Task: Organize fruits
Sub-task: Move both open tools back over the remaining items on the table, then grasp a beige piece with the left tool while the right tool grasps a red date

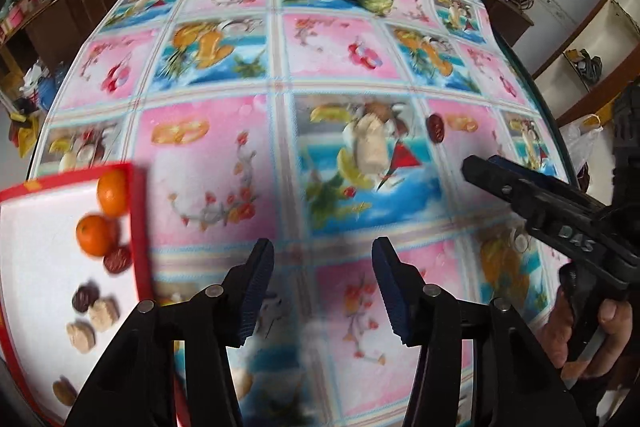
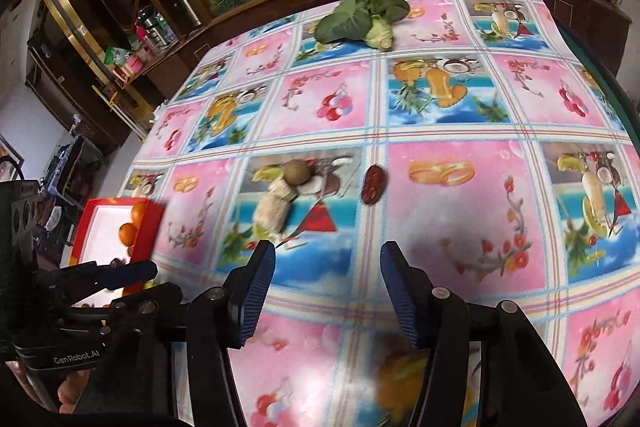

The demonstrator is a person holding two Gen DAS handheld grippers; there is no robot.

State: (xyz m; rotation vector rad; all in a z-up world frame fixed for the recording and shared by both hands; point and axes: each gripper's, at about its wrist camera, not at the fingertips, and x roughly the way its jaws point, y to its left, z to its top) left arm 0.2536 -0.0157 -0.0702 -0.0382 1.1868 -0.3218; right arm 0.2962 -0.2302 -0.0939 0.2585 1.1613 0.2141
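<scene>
While our left gripper hangs with jaws released, its body reads "GenRobot.AI". Our right gripper is marked "DAS", jaws also empty.

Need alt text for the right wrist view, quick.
The right gripper hangs open and empty above a fruit-print tablecloth, with a red date lying just ahead. A leafy vegetable sits at the far edge, and a red tray with oranges at left.

We see a desk covered by a pink-and-blue patterned cloth. Directly on it lie a leafy green vegetable at the far edge, a red date mid-surface, a walnut beside it, and a red-rimmed tray at the left.
</scene>
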